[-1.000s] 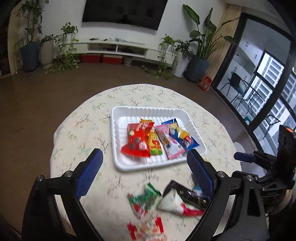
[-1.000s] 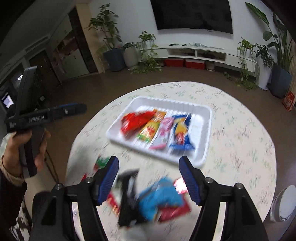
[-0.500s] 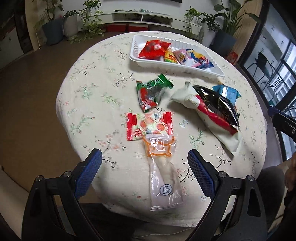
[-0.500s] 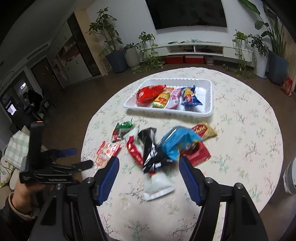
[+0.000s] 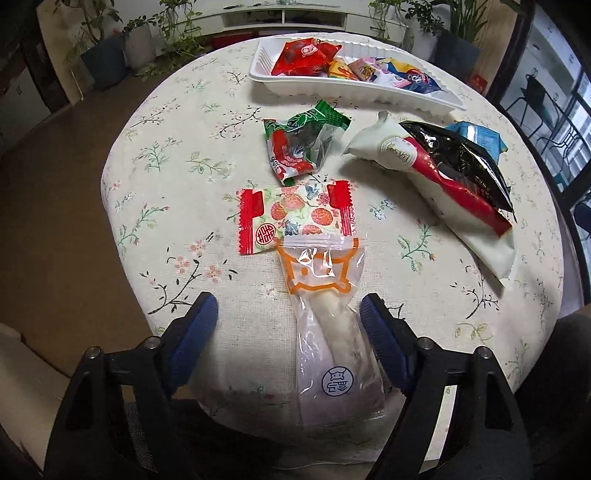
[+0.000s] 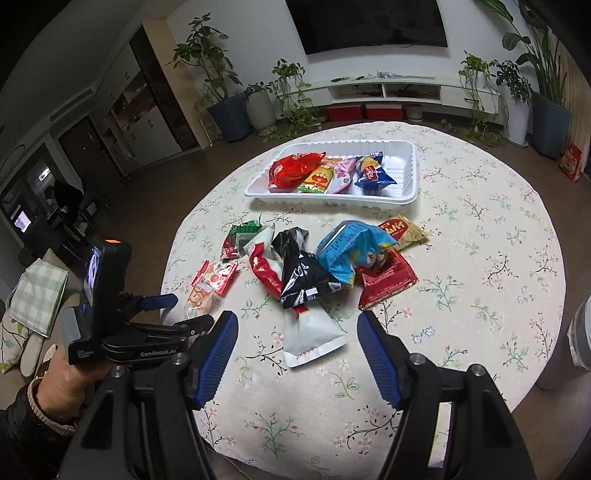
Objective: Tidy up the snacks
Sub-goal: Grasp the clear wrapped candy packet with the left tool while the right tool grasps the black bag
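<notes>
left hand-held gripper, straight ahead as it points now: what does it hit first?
Probably the clear snack bag lying between the open left hand-held gripper fingers; the red-ended candy packet lies beyond. Depth is uncertain.

A round table (image 6: 498, 258) under a cream floral cloth stands on a brown floor (image 6: 177, 173). On the white far wall (image 6: 258, 33) hangs a dark TV (image 6: 369, 22), above a low white shelf unit (image 6: 399, 90) with red boxes (image 6: 364, 110) beneath. Potted plants line the wall: a blue pot (image 6: 229, 120) and a grey pot (image 6: 260, 110) left of the unit, a dark pot (image 6: 550, 127) to its right. Cabinets (image 6: 144, 110) stand along the dim left side. In the left wrist view, dark-framed glass doors (image 5: 554, 99) show at the right.
</notes>
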